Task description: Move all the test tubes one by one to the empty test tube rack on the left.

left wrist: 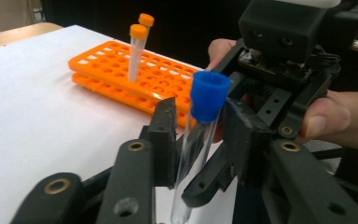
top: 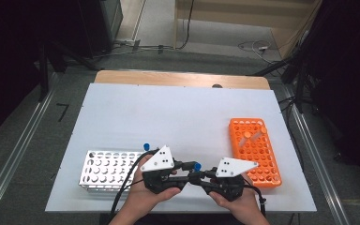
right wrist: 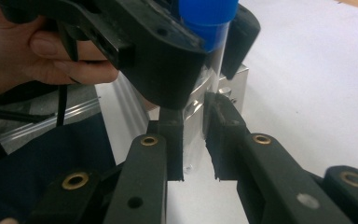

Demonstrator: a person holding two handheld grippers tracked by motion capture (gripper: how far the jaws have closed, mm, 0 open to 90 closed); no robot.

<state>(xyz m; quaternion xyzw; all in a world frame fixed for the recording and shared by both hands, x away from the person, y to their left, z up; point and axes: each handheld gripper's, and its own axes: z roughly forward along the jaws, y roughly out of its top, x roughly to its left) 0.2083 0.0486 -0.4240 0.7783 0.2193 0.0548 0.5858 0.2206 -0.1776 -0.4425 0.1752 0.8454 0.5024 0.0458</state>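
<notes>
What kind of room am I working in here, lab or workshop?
Probably a lab-style test bench: an orange tube rack and a metal tube rack on a white table, with a blue-capped tube in hand.

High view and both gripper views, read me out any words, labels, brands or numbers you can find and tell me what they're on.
None: no readable text anywhere.
Blue-capped tube: clear wall and cap, no label.
Orange rack: no lettering legible.
Metal rack: none legible.
Grey plates: black dots, no characters.
</notes>
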